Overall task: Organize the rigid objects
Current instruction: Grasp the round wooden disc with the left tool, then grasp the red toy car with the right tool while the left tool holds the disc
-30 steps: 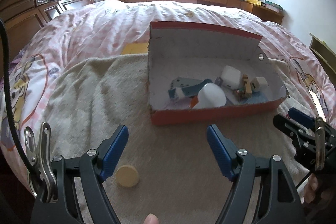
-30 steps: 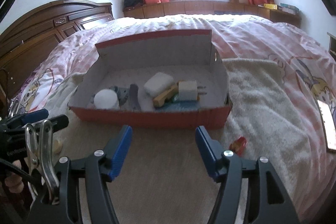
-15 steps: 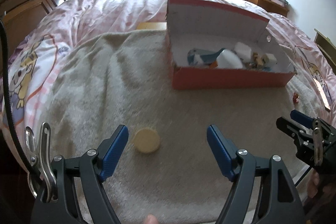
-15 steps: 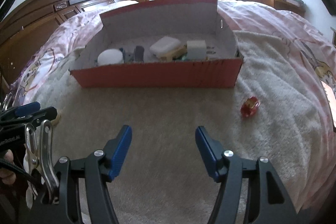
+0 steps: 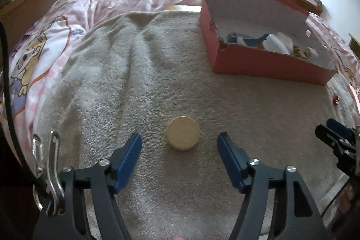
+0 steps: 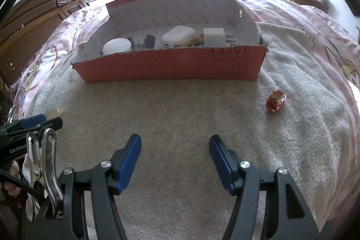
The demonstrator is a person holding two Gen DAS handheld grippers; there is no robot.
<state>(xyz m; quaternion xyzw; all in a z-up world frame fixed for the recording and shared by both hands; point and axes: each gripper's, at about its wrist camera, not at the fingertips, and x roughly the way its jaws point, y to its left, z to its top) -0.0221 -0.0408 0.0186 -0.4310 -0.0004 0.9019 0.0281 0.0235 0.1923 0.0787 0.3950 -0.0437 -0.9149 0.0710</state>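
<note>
A wide beige towel (image 5: 112,73) covers the bed beneath both my tools, and the red cardboard box (image 6: 171,66) sits on it ahead of me, straight in front of my right gripper (image 6: 175,161) and off to the upper right of my left gripper (image 5: 178,159). The box already holds a white charger (image 6: 213,37), a white case (image 6: 177,35) and a few other small pieces I can't make out well. Two things lie loose on the towel: a pale round disc (image 5: 183,136) and a small red toy (image 6: 275,101).

The disc lies just ahead of my left gripper, roughly centred between the blue pads (image 5: 127,161), touching neither. The left jaws are spread wide, with nothing in them. To take it well, I judge I should ease forward and low until the pads flank its rim, then squeeze across the widest part, level, since a flat disc on soft pile could tip or sink if I press down.

My right gripper is also spread and empty, held low over bare towel, pointing at the box's front wall. The red toy sits ahead and to its right, well apart.
</note>
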